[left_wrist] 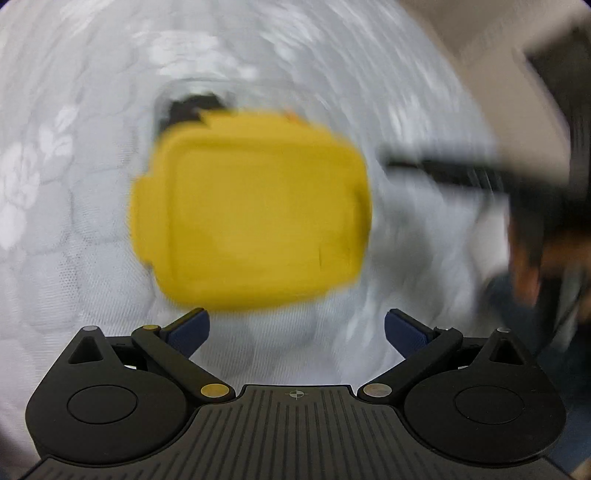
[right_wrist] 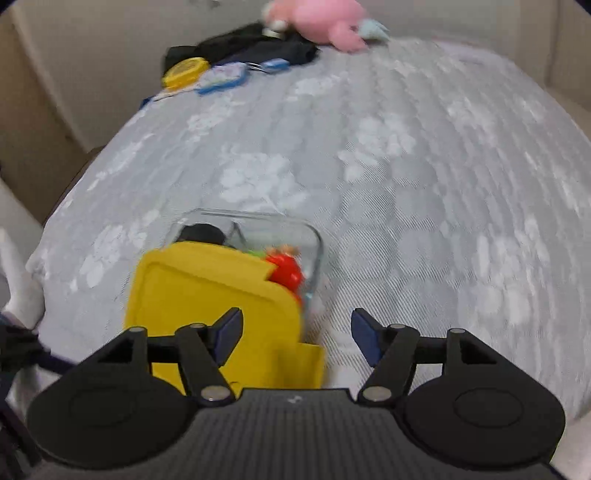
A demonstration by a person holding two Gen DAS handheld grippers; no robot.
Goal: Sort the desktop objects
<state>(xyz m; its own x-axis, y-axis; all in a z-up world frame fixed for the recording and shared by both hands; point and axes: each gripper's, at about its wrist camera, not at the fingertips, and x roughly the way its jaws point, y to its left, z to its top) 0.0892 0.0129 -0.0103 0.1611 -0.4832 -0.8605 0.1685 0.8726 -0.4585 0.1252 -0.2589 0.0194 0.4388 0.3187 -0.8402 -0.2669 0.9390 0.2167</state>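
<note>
A yellow lid (left_wrist: 251, 218) lies askew over a clear glass container (right_wrist: 310, 240) on the white patterned cloth. In the right wrist view the lid (right_wrist: 210, 299) leaves the container's far side uncovered, where a red object (right_wrist: 286, 273) and a black object (right_wrist: 203, 233) show inside. My left gripper (left_wrist: 297, 332) is open and empty, just short of the lid. My right gripper (right_wrist: 297, 338) is open and empty, above the lid's near right corner. The left wrist view is blurred by motion.
At the far edge of the cloth lie a pink plush toy (right_wrist: 325, 18), dark fabric (right_wrist: 251, 48), a round yellow item (right_wrist: 184, 70) and a blue-rimmed item (right_wrist: 221, 79). The other gripper's dark arm (left_wrist: 480, 170) shows at the right in the left wrist view.
</note>
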